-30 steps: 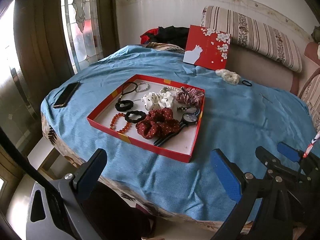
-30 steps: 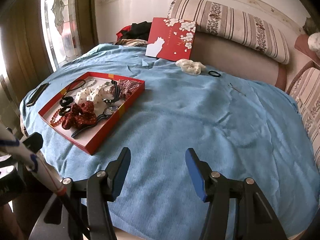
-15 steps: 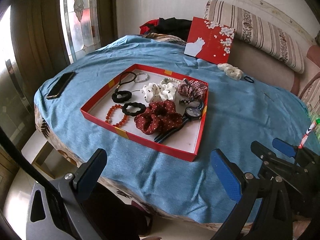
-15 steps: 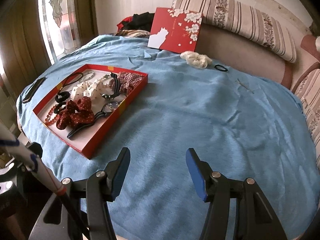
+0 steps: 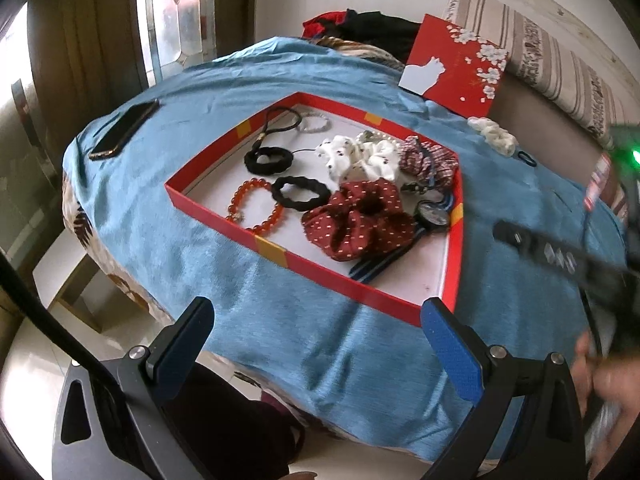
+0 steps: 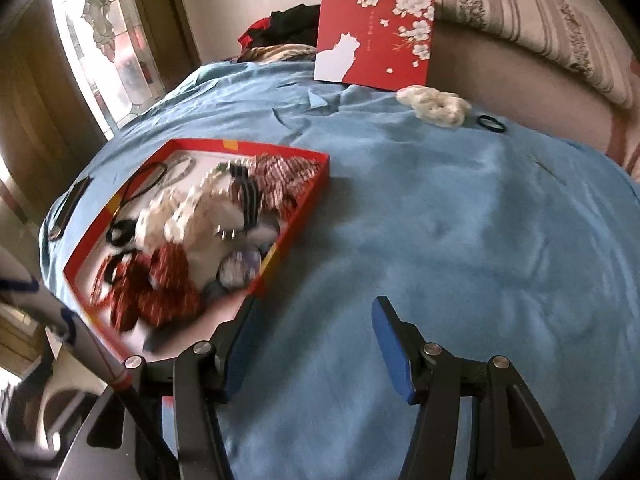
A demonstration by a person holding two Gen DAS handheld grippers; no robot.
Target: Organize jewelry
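Observation:
A shallow red box [image 5: 276, 249] [image 6: 298, 216] lies on the blue cloth. Inside it are a dark red dotted scrunchie [image 5: 356, 222], a white scrunchie [image 5: 360, 160], a plaid scrunchie [image 5: 428, 160], black hair ties [image 5: 298, 192], an orange bead bracelet [image 5: 256, 208] and a small round watch [image 5: 430, 216]. Outside the box, a cream scrunchie [image 6: 434, 104] and a thin black hair tie [image 6: 491, 123] rest near the far edge. My left gripper [image 5: 316, 328] hangs open just before the box's near rim. My right gripper [image 6: 316, 328] sits by the box's right corner, its jaws closing with nothing between them.
A red lid with a white cat and blossoms [image 6: 374, 50] leans against a striped cushion [image 6: 520, 12]. A dark phone [image 5: 124, 128] lies at the cloth's left edge. Dark clothes [image 5: 372, 32] are heaped at the back. A window stands to the left.
Both grippers have moved closer to the red box and lower. The right gripper's jaws have narrowed a little, and its view is now blurred by motion.

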